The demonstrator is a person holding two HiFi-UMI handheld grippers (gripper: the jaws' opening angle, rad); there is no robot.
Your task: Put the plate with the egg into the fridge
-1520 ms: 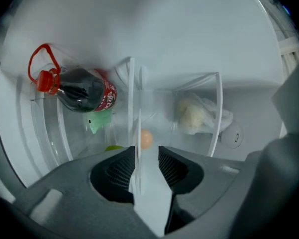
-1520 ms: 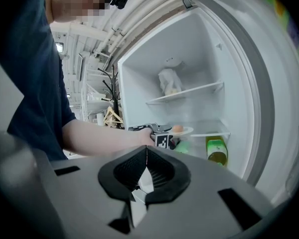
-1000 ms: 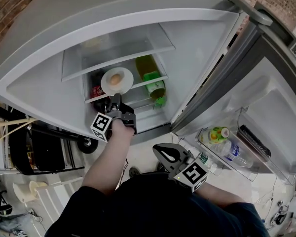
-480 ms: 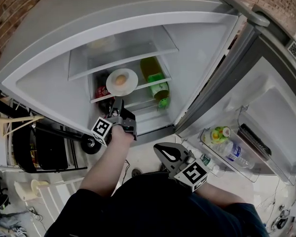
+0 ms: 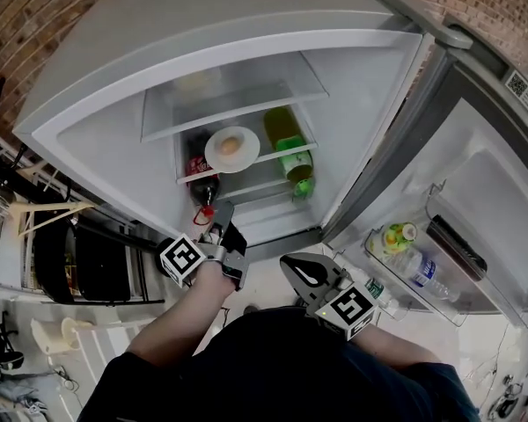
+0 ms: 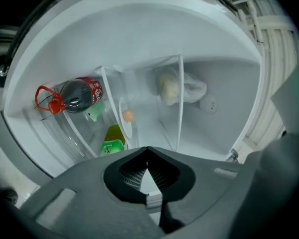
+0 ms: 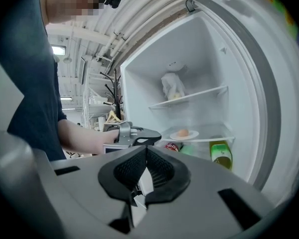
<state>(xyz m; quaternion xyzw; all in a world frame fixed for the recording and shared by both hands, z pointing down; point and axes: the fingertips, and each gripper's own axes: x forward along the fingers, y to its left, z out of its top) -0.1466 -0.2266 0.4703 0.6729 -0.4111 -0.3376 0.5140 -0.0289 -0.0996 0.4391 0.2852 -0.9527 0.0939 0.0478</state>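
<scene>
The plate [image 5: 232, 149] sits flat on a glass shelf [image 5: 277, 148] inside the fridge [image 5: 361, 77], and the egg [image 5: 230, 145] rests on top of it! From the head view a green bottle [image 5: 292, 152] stands just to the plate's right, and a cola bottle [image 5: 202, 185] with a red cap lies lower down at the left. The left claw [image 5: 222, 211] hangs outside the compartment, in front of the open fridge and clear of the plate. Its jaws have just been closing and are now clenched tight with nothing between them. The right claw [image 5: 290, 266] is held low, close to the person's body, jaws pressed together on nothing. The door [image 5: 475, 174] stands wide open at the right.
</scene>
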